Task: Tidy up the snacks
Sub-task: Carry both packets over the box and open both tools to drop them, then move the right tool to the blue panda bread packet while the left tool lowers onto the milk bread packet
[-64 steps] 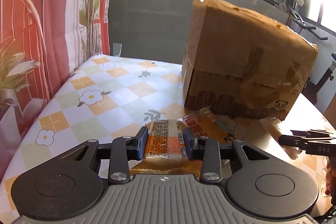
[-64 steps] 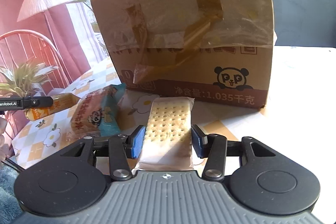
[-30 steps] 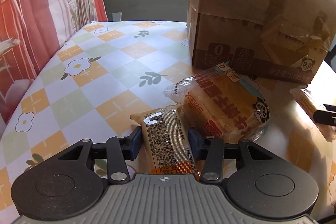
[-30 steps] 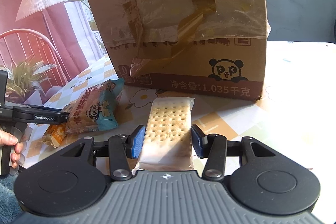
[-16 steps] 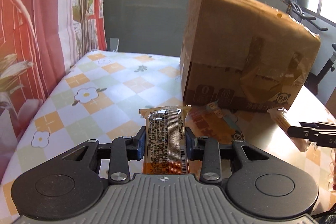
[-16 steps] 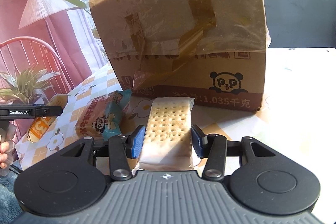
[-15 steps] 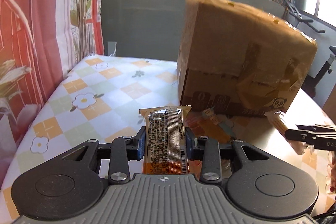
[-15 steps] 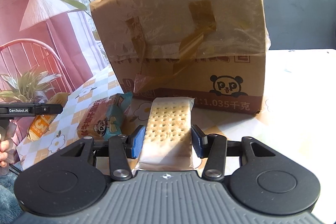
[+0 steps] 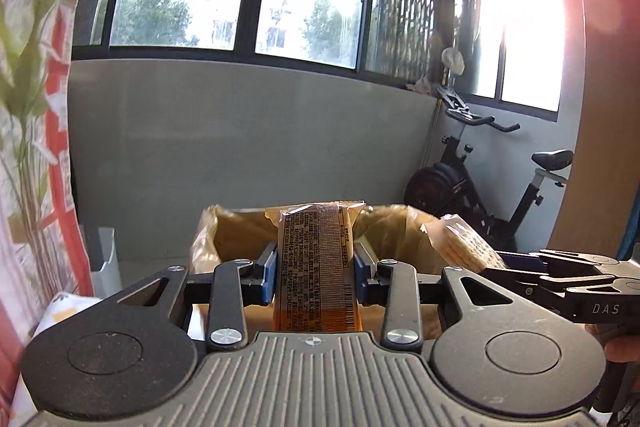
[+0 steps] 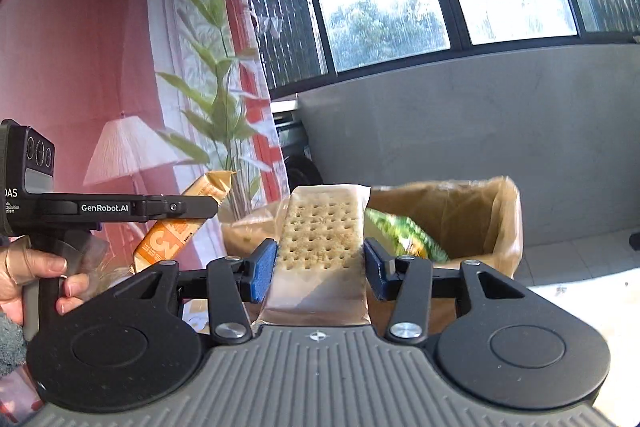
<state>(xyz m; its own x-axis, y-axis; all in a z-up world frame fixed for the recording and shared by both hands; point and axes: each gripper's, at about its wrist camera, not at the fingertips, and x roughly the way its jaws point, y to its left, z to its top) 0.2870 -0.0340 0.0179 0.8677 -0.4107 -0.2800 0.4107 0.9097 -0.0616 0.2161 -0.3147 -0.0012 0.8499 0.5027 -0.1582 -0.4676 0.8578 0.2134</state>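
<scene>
My left gripper [image 9: 316, 273] is shut on an orange snack bar [image 9: 318, 267], held upright just in front of the open top of the cardboard box [image 9: 240, 227]. My right gripper [image 10: 320, 269] is shut on a clear-wrapped cracker pack [image 10: 320, 239], level with the open box [image 10: 472, 211]. A green snack bag [image 10: 404, 235] lies inside the box. The cracker pack [image 9: 460, 243] and the right gripper also show at the right of the left wrist view. The orange bar [image 10: 180, 223] and the left gripper also show at the left of the right wrist view.
A grey wall and windows stand behind the box. An exercise bike [image 9: 500, 179] is at the back right. A plant [image 10: 216, 107] and red curtain are at the left. A strip of flowered tablecloth [image 9: 60, 307] shows at the lower left.
Both grippers have risen from table height to the level of the box's open top, each still holding its snack. The box's inside is now in view.
</scene>
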